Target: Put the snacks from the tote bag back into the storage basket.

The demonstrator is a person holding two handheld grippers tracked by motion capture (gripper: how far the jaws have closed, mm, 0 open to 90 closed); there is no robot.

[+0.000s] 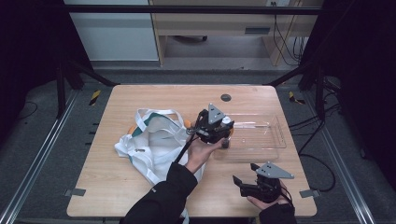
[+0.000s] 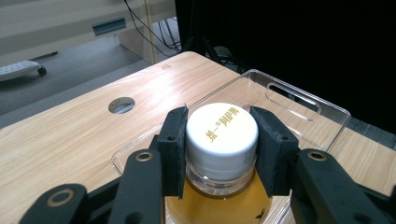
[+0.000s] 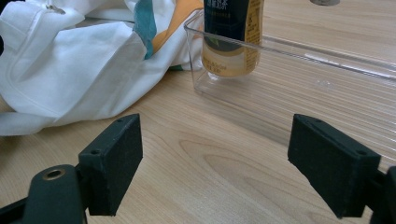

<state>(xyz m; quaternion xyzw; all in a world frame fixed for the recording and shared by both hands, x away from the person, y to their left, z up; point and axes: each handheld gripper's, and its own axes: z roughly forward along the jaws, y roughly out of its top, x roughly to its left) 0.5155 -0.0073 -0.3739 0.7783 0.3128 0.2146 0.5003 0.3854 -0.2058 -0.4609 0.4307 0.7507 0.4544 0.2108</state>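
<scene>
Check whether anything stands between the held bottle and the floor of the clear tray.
Nothing visible does. The left gripper is shut on the bottle at its white cap, and the right gripper view shows the bottle's base already inside the clear tray, at its near corner.

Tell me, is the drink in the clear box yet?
Nearly. The bottle stands upright in the near corner of the clear tray, out of the white bag. The left gripper has its fingers shut on the white cap. Letting go is left. The right gripper waits open over the table.
</scene>
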